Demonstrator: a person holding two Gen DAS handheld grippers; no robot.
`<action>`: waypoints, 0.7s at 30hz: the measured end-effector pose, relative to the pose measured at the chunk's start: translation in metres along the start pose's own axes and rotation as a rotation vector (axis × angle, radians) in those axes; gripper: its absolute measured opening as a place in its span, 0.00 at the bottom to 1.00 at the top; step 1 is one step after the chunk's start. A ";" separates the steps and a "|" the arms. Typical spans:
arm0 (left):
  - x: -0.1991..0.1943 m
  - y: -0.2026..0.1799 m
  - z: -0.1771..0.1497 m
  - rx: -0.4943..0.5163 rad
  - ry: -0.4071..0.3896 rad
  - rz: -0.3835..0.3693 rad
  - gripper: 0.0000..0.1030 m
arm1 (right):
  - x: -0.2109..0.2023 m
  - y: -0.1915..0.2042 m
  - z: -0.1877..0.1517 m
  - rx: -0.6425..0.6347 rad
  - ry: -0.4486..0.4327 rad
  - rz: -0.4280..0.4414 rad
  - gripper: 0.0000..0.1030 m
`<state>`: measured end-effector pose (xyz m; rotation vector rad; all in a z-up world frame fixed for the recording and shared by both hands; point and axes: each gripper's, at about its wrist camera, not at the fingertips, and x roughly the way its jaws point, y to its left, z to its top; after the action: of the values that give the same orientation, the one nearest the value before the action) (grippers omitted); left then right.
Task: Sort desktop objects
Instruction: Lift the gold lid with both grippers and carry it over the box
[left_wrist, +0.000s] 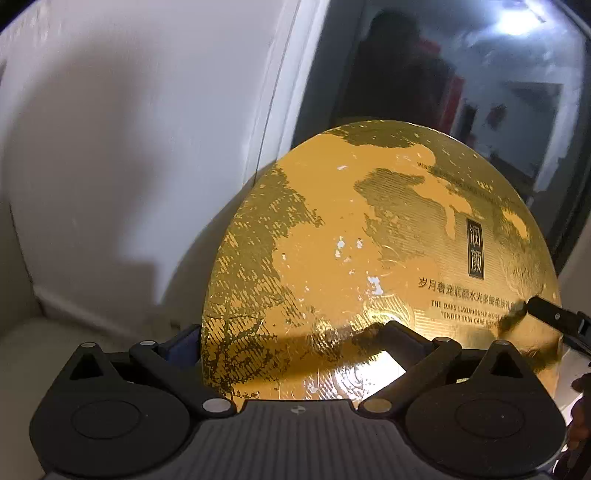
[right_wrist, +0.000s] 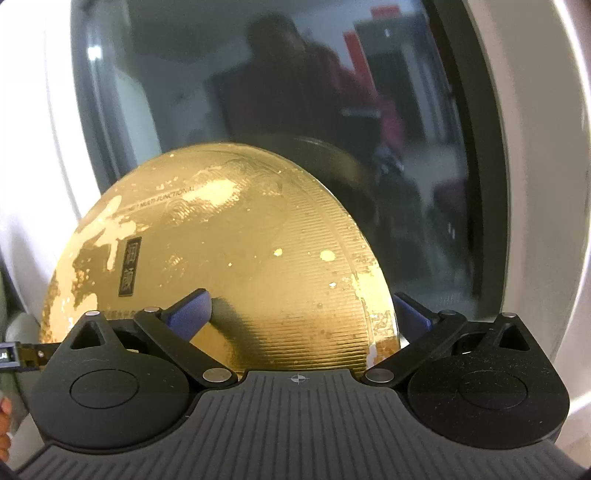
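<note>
A dark glass pane (right_wrist: 295, 92) in a pale frame fills the background, and a blurred reflection of a person is seen in it. In front of the pane, a round gold box (left_wrist: 369, 258) printed with Chinese and English lettering is held up on edge, lifted off any surface so that it can presumably be carried to its sorted place. The box's left rim is clamped between the fingers of the left gripper (left_wrist: 291, 339), one in front of the gold face and one behind it. The box's right rim is pinched the same way by the right gripper (right_wrist: 301, 314). A wide, flat box would likely twist in a single grip, hence two grips at opposite rims. Below the box, no resting surface can be made out.
</note>
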<state>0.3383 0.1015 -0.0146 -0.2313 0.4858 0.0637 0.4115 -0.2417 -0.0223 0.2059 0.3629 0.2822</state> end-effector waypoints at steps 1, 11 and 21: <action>-0.008 -0.002 0.005 0.001 -0.018 -0.008 0.98 | -0.010 0.003 0.008 -0.003 -0.023 0.003 1.00; -0.134 -0.020 0.038 -0.032 -0.087 -0.053 0.98 | -0.153 0.051 0.067 -0.124 -0.043 0.001 0.99; -0.263 -0.014 -0.025 -0.101 0.082 -0.019 0.98 | -0.309 0.086 0.034 -0.128 0.157 -0.043 0.99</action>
<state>0.0967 0.0807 0.0901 -0.3386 0.5628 0.0605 0.1270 -0.2604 0.1285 0.0499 0.5026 0.2789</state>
